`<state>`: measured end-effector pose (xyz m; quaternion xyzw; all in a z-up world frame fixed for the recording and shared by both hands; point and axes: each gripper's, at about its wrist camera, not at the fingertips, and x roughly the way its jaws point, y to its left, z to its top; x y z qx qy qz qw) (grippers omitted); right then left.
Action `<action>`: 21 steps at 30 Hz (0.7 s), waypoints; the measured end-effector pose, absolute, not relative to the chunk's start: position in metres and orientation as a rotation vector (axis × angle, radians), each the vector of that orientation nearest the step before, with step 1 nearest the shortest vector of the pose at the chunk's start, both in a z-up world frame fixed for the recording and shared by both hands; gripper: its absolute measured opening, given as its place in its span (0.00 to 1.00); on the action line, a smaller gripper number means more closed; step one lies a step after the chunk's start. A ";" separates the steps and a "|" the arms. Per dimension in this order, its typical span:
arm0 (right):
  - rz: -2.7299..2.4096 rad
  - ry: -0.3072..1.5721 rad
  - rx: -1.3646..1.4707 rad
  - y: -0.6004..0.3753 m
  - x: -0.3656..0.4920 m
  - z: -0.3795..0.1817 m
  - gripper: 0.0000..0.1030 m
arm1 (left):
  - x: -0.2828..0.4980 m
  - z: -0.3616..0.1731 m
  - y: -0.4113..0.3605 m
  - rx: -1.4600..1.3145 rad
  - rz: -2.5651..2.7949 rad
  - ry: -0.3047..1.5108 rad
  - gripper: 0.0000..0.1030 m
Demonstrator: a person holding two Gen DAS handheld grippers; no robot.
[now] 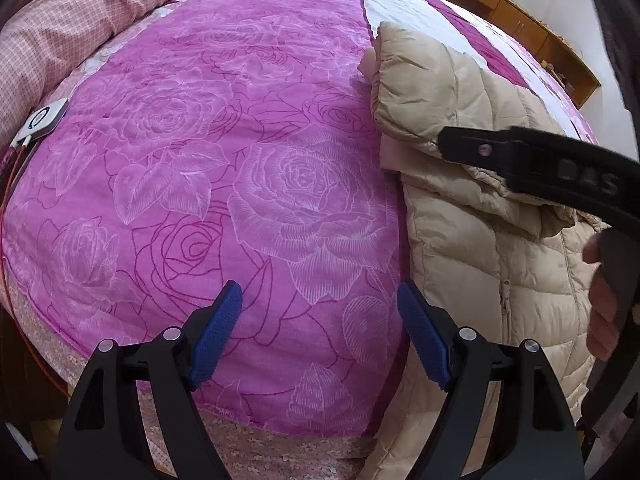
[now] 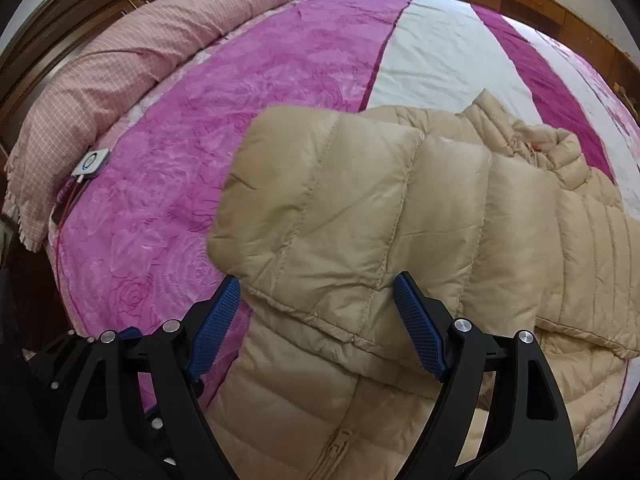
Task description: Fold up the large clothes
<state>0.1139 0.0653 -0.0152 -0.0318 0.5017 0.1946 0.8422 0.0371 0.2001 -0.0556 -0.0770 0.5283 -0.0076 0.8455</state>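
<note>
Left wrist view: the left gripper is held with its blue fingers spread wide, nothing between them, over the pink rose-print bedspread. The beige puffer jacket is laid on the bed at the right side of the view, its zipper facing up. One sleeve is folded across the jacket body. A black finger of the right gripper is seen crossing over the folded sleeve; the holding hand is partly visible at the right edge. A small white device with a cable is lying at the left edge of the bed, beside a pink checked quilt. Wooden cabinets are seen behind the bed.

Right wrist view: the right gripper is open wide, empty, just above the jacket. The folded sleeve is lying directly ahead of the fingers. The collar is at the far right. The white stripe of the bedspread is beyond the jacket. The white device and the quilt are at the left.
</note>
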 end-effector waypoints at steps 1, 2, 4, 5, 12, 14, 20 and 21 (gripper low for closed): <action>0.409 1.067 -0.069 0.066 0.116 -0.019 0.75 | 0.037 -0.056 0.200 -0.162 -0.017 1.114 0.76; 0.411 1.073 -0.071 0.065 0.117 -0.023 0.67 | 0.038 -0.056 0.200 -0.164 -0.018 1.114 0.76; 0.413 1.086 -0.060 0.064 0.119 -0.028 0.51 | 0.038 -0.056 0.200 -0.169 -0.020 1.112 0.76; 0.411 1.088 -0.056 0.062 0.119 -0.030 0.36 | 0.038 -0.056 0.200 -0.170 -0.021 1.111 0.76; 0.440 1.071 0.026 0.037 0.114 -0.016 0.07 | 0.036 -0.052 0.195 -0.168 -0.026 1.105 0.76; 0.459 1.044 0.051 0.025 0.106 -0.004 0.07 | 0.035 -0.048 0.192 -0.165 -0.030 1.098 0.76; 0.477 0.958 0.099 -0.010 0.085 0.035 0.07 | 0.040 -0.033 0.175 -0.146 -0.054 1.064 0.76; 0.475 0.945 0.103 -0.018 0.081 0.041 0.07 | 0.041 -0.032 0.172 -0.147 -0.058 1.061 0.76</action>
